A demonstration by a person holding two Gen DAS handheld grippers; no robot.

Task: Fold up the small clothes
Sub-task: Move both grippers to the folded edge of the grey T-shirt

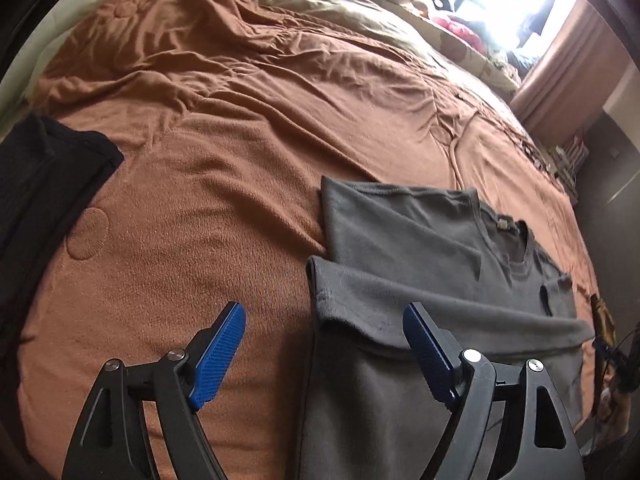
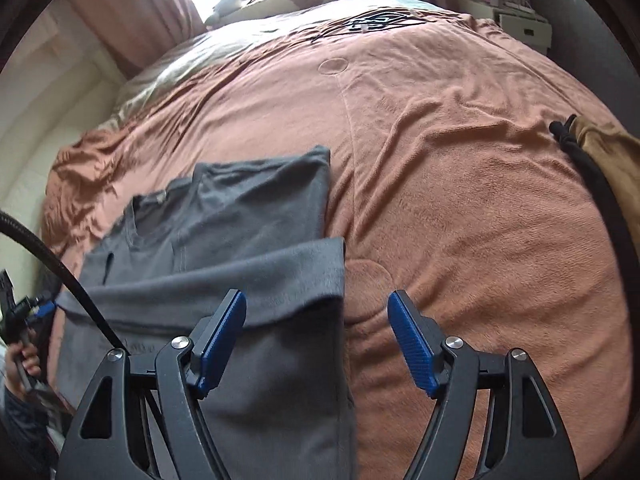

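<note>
A grey T-shirt (image 1: 404, 240) of soft, slightly fuzzy knit lies on a rust-brown fleece blanket (image 1: 208, 152) that covers the bed. The shirt is partly folded: its sides are turned in so the body forms a long rectangle, the ribbed neckline with a small label faces up, and the lower part is doubled over the middle, making a thick rolled edge across the cloth.

The left gripper (image 1: 324, 344) hangs above the shirt's left edge with its jaws wide apart and nothing between them. One blue, cross-hatched pad (image 1: 218, 354) is over the bare blanket; the other is over the grey fabric. The right gripper (image 2: 316, 340) is likewise spread wide and empty, straddling the shirt's (image 2: 248, 216) right edge, one pad over the cloth and one over the blanket (image 2: 460, 184). Whether the pads touch anything cannot be told.

The blanket has a napped pile, wrinkled into long ridges farther up the bed, with stitched round patches pressed into it. A black ribbed garment (image 1: 44, 184) lies at the left edge of the left wrist view, well apart from the shirt. In the right wrist view a tan cloth with a black cord (image 2: 600, 152) sits at the far right, and a braided black cable (image 2: 60, 272) curves in from the left.
</note>
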